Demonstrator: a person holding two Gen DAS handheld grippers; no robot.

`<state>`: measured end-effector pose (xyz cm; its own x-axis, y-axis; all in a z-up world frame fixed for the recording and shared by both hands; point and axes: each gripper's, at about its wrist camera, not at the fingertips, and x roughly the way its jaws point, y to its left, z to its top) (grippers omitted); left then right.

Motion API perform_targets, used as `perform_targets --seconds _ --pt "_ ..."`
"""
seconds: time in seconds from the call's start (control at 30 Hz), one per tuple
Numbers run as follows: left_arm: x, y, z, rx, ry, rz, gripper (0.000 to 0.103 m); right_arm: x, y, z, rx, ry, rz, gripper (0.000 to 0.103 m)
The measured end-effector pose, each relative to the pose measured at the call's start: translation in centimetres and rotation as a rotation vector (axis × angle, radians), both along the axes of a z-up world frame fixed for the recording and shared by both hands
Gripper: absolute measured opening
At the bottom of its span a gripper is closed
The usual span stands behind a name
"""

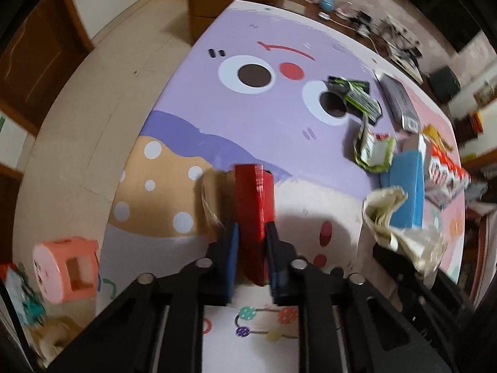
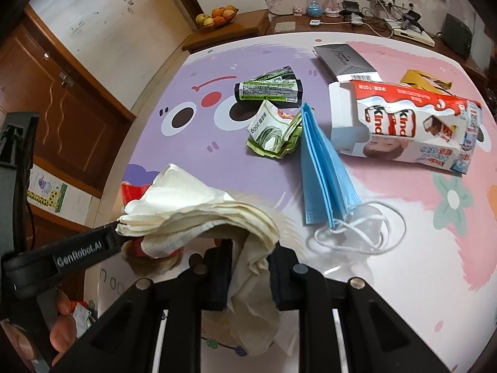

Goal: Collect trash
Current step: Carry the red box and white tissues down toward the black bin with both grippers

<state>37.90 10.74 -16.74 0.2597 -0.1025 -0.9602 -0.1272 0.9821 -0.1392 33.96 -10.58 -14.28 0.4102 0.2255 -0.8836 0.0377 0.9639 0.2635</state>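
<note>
Left gripper (image 1: 251,245) pinches a red packet (image 1: 253,214): light, flat, crushable. Right gripper (image 2: 250,272) pinches a limp tissue (image 2: 198,214) by its hanging fold. Beyond the tissue lie a soft mask (image 2: 323,180), then a torn carton (image 2: 407,124); grip its edges.

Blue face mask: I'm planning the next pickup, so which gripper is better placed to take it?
Right, tentatively. The blue face mask lies just ahead of the right gripper, but it already holds a tissue. The left gripper clamps a red packet.
</note>
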Motion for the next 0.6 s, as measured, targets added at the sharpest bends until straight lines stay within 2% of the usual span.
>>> perform_targets --seconds 0.3,0.6 --pt "-3.4 0.0 2.3 0.008 -0.041 -0.167 0.013 -3.3 1.0 1.7 -0.004 -0.037 -0.096 0.019" --pt "-10.1 -0.8 5.3 0.029 -0.066 -0.244 0.013 -8.4 0.9 4.2 0.010 -0.054 -0.078 0.019"
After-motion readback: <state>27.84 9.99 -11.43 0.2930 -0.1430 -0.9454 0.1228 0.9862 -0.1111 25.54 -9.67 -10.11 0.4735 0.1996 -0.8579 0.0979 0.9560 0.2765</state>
